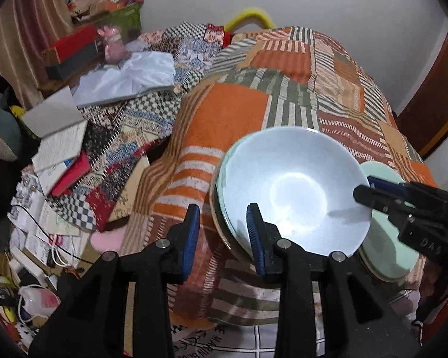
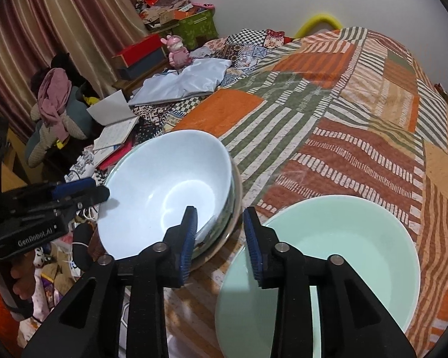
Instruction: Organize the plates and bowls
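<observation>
Left wrist view: white bowl sits on top of a stack w/ at least one more rim showing under it at the left edge, on the patchwork quilt of a bed, near-right part of the scene. Glazed, glossy, prob. ceramic: stiff, fairly heavy, slippery, chips if knocked. Best hold is the rim, one pad inside, one outside; quilt underneath is soft, so the stack may tip. Left tool straddles the bowl's near-left rim, pads a little apart, not pressing on it as far as I can see. Right tool comes in from the right, tips at the far-right rim. Pale green bowl is just right of the stack, mostly hidden.

Right wrist view: green bowl lies near right, wide, shallow, smooth, empty. White bowl and its stack lie to the left, tilted a bit. Right tool hangs between the two bowls, left pad over the white rim's near-right edge, pads slightly apart, gripping nothing. Left tool reaches the white rim from the left; can't tell its gap here.
</observation>
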The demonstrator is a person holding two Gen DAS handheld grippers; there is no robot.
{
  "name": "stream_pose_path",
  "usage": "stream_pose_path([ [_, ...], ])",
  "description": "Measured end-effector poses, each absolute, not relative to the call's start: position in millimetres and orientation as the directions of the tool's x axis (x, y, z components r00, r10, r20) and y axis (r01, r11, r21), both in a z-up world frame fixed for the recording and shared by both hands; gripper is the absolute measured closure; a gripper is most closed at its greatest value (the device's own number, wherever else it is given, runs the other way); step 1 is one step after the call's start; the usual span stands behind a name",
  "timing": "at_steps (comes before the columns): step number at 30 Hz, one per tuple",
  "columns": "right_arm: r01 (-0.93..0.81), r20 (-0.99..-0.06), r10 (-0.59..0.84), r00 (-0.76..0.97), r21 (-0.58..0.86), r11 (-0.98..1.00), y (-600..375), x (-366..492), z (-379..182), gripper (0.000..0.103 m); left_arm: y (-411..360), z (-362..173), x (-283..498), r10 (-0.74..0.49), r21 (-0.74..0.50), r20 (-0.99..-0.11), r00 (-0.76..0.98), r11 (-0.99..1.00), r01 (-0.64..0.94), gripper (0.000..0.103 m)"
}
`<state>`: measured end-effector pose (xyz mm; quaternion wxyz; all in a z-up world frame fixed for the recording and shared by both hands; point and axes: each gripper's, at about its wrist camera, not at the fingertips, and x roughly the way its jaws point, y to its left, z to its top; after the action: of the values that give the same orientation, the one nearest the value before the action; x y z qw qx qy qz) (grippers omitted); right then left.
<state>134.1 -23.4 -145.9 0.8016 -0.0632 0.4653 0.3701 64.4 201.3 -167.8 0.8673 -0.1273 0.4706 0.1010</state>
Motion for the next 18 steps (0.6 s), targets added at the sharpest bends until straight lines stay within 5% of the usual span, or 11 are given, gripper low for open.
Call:
stream_pose_path([
  [18,-0.625,-0.82,0.541,0.185,0.327,0.709,-10,142,-173,0.062,201,-207,80,-0.087,-0.262,-0.862,0.5,0.921,-0.29,0.061],
])
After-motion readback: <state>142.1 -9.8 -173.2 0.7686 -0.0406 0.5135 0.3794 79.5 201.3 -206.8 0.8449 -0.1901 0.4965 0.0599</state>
